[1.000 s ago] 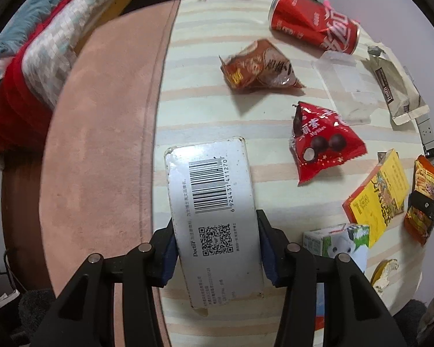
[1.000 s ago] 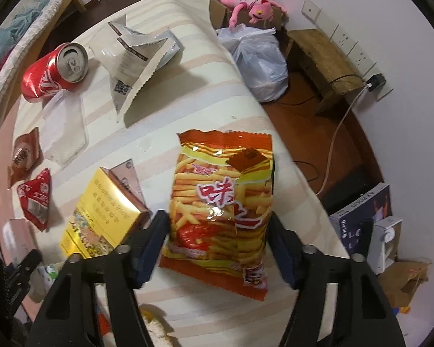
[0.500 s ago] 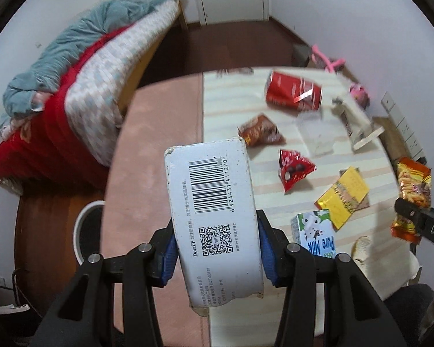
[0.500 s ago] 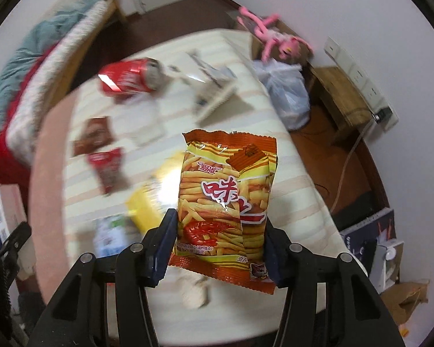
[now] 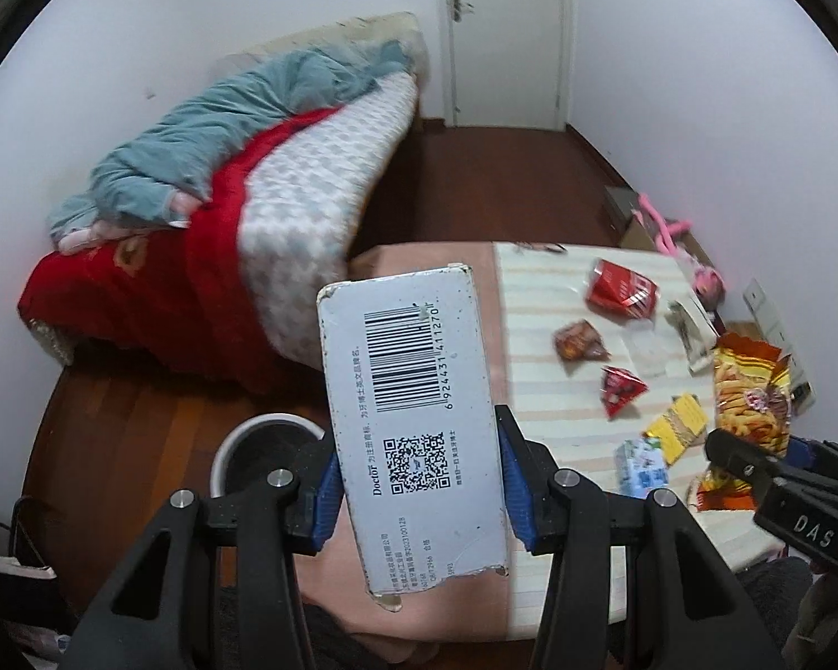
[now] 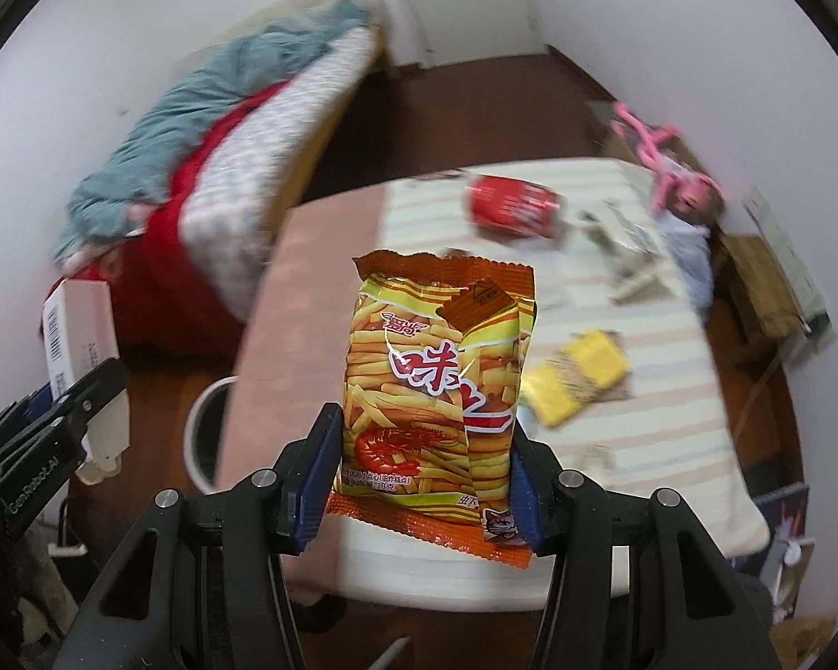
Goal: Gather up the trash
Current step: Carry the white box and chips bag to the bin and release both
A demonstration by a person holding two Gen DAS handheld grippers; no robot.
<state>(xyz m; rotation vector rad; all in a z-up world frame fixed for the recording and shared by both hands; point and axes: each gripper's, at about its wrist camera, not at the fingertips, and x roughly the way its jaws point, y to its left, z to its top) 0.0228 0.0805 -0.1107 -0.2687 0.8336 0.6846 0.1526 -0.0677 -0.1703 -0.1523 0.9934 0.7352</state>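
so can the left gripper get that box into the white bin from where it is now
Probably yes. The left gripper holds the white box lifted clear of the table, and the white bin sits open on the floor just to its lower left, with nothing visible between.

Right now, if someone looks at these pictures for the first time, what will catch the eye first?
The white box with a big barcode, clamped in the left gripper above the floor by the bin. Next, the orange snack bag held upright in the right gripper. Behind them, the table with a red can and wrappers.
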